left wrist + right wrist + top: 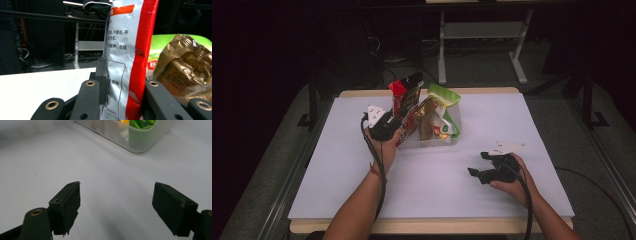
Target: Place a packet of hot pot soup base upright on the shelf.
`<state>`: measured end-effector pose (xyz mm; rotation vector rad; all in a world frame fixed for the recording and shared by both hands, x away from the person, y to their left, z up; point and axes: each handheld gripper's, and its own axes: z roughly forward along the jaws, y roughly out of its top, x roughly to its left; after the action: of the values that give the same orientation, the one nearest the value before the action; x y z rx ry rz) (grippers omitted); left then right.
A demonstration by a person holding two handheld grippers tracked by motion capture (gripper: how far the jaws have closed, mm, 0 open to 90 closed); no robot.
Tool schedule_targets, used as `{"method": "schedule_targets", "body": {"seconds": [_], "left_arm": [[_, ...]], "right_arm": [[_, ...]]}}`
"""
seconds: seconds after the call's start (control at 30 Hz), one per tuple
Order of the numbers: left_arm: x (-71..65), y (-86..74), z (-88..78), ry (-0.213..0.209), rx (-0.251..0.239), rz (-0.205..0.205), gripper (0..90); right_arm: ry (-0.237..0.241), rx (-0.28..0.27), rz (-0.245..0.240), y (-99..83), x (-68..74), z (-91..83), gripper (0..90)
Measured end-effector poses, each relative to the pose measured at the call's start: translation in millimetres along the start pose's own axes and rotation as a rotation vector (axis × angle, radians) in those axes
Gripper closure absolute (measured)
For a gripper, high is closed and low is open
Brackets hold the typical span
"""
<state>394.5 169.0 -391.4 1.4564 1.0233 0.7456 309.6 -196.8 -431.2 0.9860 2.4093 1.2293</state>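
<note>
left gripper (pixel 398 126) jaws clamped on red-and-silver snack bag (pixel 130 50), upright at left end of clear bin (pixel 439 141). gold bag (pixel 185 67) and green bag (pixel 443 97) stand in the bin beside it. right gripper (pixel 116 205) jaws spread wide, empty, over white desk (pixel 337 165) just short of the bin.

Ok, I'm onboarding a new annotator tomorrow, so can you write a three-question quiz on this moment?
1. True or false: the left hand-held gripper is closed on the tall red and silver foil snack bag.
2. Multiple choice: the right hand-held gripper is A) gripping the green snack bag, B) open above the white tabletop, C) inside the clear plastic bin.
3. Fill in: the crinkled gold foil bag and the green snack bag stand in a clear plastic ____.

Key: 1 true; 2 B; 3 bin.
</note>
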Motion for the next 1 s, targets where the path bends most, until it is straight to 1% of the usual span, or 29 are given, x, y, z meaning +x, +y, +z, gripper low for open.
{"method": "schedule_targets", "body": {"seconds": [0.03, 0.07, 0.1, 0.13, 0.17, 0.23, 0.37, 0.4, 0.43, 0.5, 0.53, 0.57, 0.6, 0.7, 0.73, 0.77, 0.8, 0.87, 0.93, 1.0], "left_arm": [[1.2, -0.1, -0.7, -0.003, 0.001, 0.007, 74.3], [2.2, 0.1, -0.5, -0.014, 0.008, 0.026, 74.1], [2.1, 1.4, 1.3, -0.026, 0.025, 0.054, 73.9], [2.0, 3.6, 4.0, -0.04, 0.048, 0.074, 73.5], [2.2, 6.2, 6.7, -0.043, 0.069, 0.093, 73.0], [3.7, 10.3, 10.7, -0.042, 0.102, 0.104, 72.2], [7.4, 14.5, 15.6, -0.07, 0.141, 0.107, 70.8], [7.6, 15.4, 16.5, -0.069, 0.153, 0.118, 70.4], [7.5, 15.9, 17.7, -0.069, 0.166, 0.119, 70.0], [6.5, 15.9, 21.7, -0.08, 0.217, 0.135, 67.4], [5.8, 15.5, 23.5, -0.079, 0.233, 0.146, 65.9], [5.4, 15.4, 24.0, -0.078, 0.243, 0.153, 66.0], [5.3, 15.3, 24.1, -0.083, 0.247, 0.156, 67.9], [4.7, 12.5, 22.9, -0.08, 0.254, 0.179, 70.6], [2.9, 9.8, 22.9, -0.076, 0.256, 0.203, 71.3], [-0.3, 6.5, 22.3, -0.06, 0.252, 0.242, 72.5], [-2.6, 2.5, 21.6, -0.056, 0.248, 0.263, 73.8], [0.8, -3.7, 18.8, -0.05, 0.225, 0.225, 74.3], [5.6, -6.8, 16.6, -0.056, 0.233, 0.209, 74.1], [8.8, -9.5, 14.0, -0.058, 0.227, 0.196, 73.2]], "right_arm": [[0.0, 0.0, 0.0, 0.0, 0.2, 0.1, 22.0], [0.002, 0.002, 0.002, -0.1, 0.4, 0.3, 22.0], [0.002, 0.004, 0.002, -0.2, 0.6, 0.7, 22.0], [0.004, 0.008, 0.001, -0.3, 0.9, 1.3, 22.0], [0.005, 0.012, -0.001, -0.4, 1.3, 2.0, 22.0], [0.007, 0.019, -0.006, -0.5, 2.2, 3.4, 21.9], [0.012, 0.03, -0.018, -0.8, 3.6, 5.0, 21.9], [0.013, 0.032, -0.016, -1.1, 3.3, 5.4, 21.9], [0.013, 0.035, -0.016, -1.5, 3.0, 5.8, 21.9], [0.013, 0.042, -0.016, -1.8, 2.6, 6.4, 21.9], [0.015, 0.043, -0.018, -1.8, 3.0, 6.6, 21.9], [0.017, 0.046, -0.021, -1.5, 3.7, 6.6, 22.0], [0.019, 0.047, -0.028, -1.3, 4.4, 6.7, 22.2], [0.024, 0.057, -0.04, -1.2, 6.2, 7.2, 22.2], [0.024, 0.061, -0.04, -1.5, 6.4, 7.6, 22.3], [0.024, 0.063, -0.04, -1.7, 6.4, 8.0, 22.3], [0.026, 0.066, -0.039, -1.9, 6.6, 8.4, 22.3], [0.029, 0.066, -0.042, -1.9, 7.1, 8.4, 22.3], [0.032, 0.064, -0.042, -1.9, 7.4, 8.3, 22.2], [0.032, 0.067, -0.039, -1.9, 7.4, 8.9, 22.2]]}}
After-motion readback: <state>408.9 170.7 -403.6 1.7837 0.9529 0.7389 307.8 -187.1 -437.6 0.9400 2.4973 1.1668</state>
